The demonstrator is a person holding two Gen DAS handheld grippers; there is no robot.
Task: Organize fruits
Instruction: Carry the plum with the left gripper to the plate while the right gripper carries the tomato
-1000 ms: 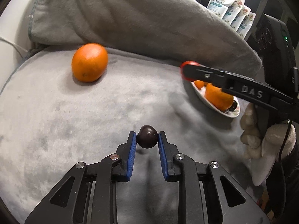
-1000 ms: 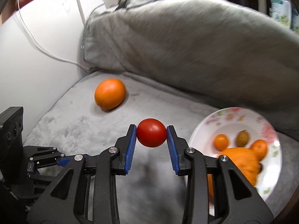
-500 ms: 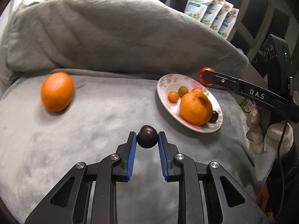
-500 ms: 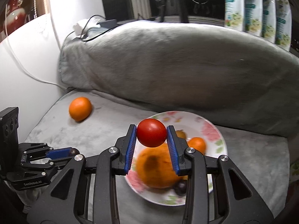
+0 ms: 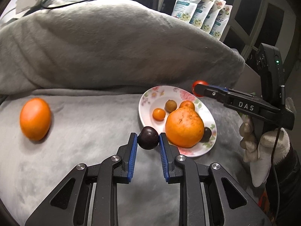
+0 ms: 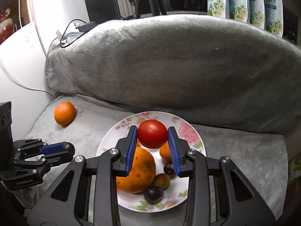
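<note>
Right wrist view alone showed the right gripper [image 6: 152, 136] clamping a red tomato [image 6: 152, 136] above the floral plate [image 6: 195, 139] — left wrist view showed the left gripper [image 5: 148, 138] clamping a dark plum [image 5: 148, 137] beside it, a gloved hand [image 5: 263, 146], and the grey blanket [image 5: 84, 124] — pouches [image 5: 199, 9] behind.

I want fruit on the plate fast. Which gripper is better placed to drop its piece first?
Right. The right gripper holds the tomato over the plate. The left gripper holds its dark plum near the plate's rim.
</note>
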